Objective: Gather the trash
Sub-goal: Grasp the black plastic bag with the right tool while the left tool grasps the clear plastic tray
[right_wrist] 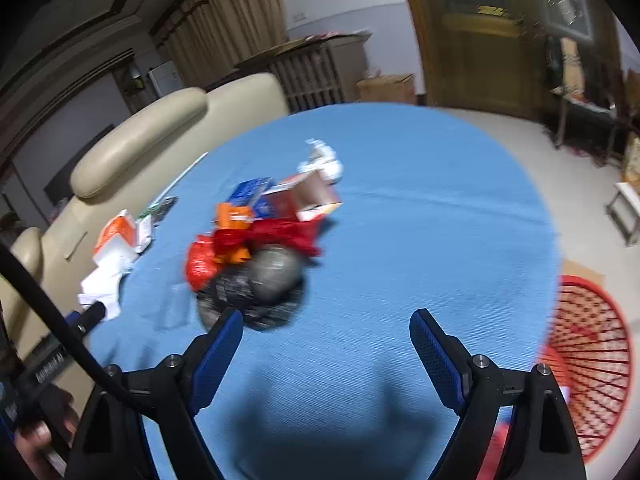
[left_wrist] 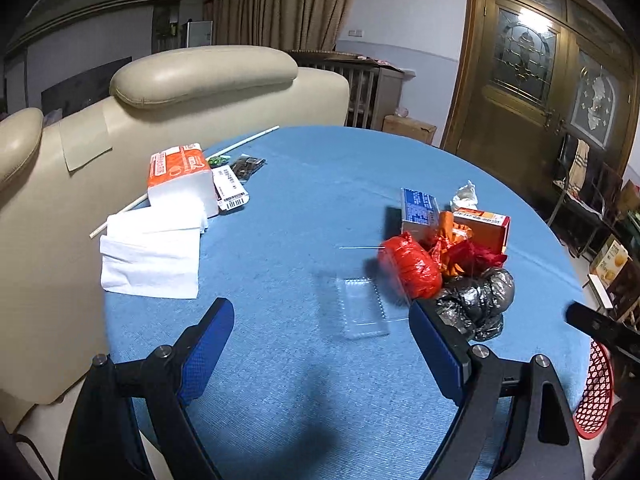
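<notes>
Blue-padded grippers wide apart, empty

Room is dim w/ a cool cast; brightest spot is glare on the door glass. Left wrist view is sharp, only the red bag smears slightly. Right wrist view is motion-blurred throughout — trash pile soft. Dark shadows fall on the blue tablecloth near the lens. Fisheye bends edges, corners black.
</notes>
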Tool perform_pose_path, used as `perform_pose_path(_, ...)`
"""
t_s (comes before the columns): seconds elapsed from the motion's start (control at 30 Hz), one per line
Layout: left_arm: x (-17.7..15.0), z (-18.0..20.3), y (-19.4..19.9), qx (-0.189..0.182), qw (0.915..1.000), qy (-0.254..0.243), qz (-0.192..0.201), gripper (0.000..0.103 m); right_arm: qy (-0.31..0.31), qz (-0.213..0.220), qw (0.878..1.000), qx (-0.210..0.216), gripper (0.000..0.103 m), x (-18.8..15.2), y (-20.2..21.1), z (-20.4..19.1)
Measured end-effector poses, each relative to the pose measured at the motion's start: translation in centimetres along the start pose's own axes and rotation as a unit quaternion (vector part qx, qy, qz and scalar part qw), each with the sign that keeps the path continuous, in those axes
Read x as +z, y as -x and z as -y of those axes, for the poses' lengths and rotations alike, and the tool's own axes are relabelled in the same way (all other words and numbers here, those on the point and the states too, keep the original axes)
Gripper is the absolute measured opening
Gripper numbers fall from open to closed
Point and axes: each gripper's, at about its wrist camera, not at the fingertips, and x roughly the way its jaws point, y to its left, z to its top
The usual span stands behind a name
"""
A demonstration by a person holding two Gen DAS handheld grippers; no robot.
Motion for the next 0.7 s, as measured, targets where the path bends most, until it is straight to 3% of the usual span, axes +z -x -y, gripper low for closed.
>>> perform_pose_path(0.23,-0.2,-1.3,-0.7,-0.008,0.9997,0.023,-0.005,0.089,-0.02,-0.044,0.999,0.024,0.088,1.8,-5.9,-3.2)
perform_pose_path(0.6,0.4,-2.1,-1.9,-0.019,0.9993,0.033,-0.004,0.089,-0.085,-0.098,0.991,0.031,0.087,2.6,-11.1,-3.7)
perform_pose_path(0.63,0.5,-2.1,-2.0,-0.019,0.9993,0.032,-0.003,0.089,-0.087,-0.105,0.99,0.033,0.087,2.6,-11.7,-3.8)
perform_pose_path(0.7,0.7,-1.9,-2.1,-0.02,0.9994,0.03,-0.004,0.089,-0.093,-0.113,0.988,0.048,0.07,2.4,-12.5,-4.1)
